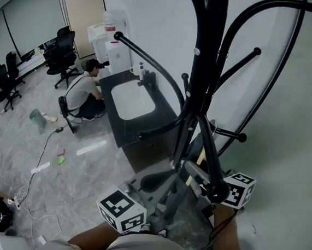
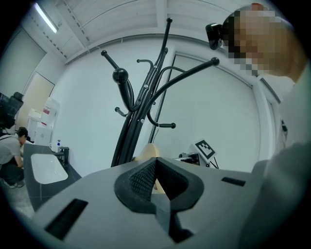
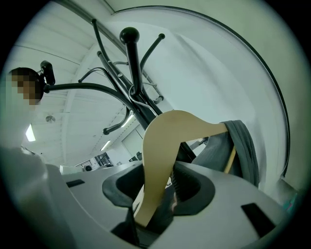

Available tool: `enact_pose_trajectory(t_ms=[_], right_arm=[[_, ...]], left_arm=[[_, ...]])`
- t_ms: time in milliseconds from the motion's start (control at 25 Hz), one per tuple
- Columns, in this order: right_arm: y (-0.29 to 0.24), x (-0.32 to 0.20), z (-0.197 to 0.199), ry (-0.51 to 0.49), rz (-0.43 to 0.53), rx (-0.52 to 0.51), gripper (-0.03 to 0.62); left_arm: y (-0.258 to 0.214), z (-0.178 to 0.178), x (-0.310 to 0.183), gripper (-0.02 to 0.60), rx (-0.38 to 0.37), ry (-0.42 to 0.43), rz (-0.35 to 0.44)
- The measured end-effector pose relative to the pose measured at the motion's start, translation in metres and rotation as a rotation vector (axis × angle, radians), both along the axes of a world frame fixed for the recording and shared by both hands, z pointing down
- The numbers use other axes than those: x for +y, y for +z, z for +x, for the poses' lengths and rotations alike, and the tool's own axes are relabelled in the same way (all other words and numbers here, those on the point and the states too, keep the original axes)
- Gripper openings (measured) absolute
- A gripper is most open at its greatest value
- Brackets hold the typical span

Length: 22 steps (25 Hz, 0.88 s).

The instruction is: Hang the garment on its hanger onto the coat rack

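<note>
Right gripper (image 3: 160, 189) pinches the wooden hanger (image 3: 163, 146) by its arm, and left gripper (image 2: 154, 177) looks clamped on the same wood, close by coat rack (image 3: 131, 63), below its hooks; grey garment (image 3: 240, 146) probably soft and floppy, hanger stiff and light, so hold wood, not cloth

Left gripper (image 1: 151, 180) and right gripper (image 1: 194, 170) flank the coat rack (image 1: 194, 98).

The coat rack (image 1: 202, 71) runs off the head view's top edge, its foot too tangled with dark shapes to trace. The hanger (image 3: 163, 146) disappears between the right gripper's (image 3: 160, 189) fingers, and only a grey fold of garment (image 3: 242, 146) shows. Past the left gripper (image 2: 154, 177) just a wooden tip peeks. Bottles (image 1: 141, 70) on the counter (image 1: 123, 130) are too small to tell.
</note>
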State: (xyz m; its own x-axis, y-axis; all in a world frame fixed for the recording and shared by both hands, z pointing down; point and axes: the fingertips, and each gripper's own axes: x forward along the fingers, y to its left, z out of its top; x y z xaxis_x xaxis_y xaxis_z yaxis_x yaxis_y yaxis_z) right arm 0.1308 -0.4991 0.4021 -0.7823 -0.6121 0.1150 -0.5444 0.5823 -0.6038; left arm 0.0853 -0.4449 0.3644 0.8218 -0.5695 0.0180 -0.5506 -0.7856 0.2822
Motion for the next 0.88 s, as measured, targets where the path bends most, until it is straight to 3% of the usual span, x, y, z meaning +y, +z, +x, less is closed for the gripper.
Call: enact_pose_trajectory(t_ms=[200,600,880], right_arm=[[-0.004,-0.005,0.012,0.064,0.043,0.056,0.181],[-0.037,0.011,0.052,0.246,0.153,0.12,0.178],[-0.071,0.041,0.063,0.395,0.431,0.359,0.078]], left_arm=[[-0.001,0.0,0.0,0.005,0.003,0.004,0.005],[-0.003,0.014,0.008,0.005,0.007,0.044,0.015],[-0.016,0.024,0.023,0.005,0.006,0.068,0.051]])
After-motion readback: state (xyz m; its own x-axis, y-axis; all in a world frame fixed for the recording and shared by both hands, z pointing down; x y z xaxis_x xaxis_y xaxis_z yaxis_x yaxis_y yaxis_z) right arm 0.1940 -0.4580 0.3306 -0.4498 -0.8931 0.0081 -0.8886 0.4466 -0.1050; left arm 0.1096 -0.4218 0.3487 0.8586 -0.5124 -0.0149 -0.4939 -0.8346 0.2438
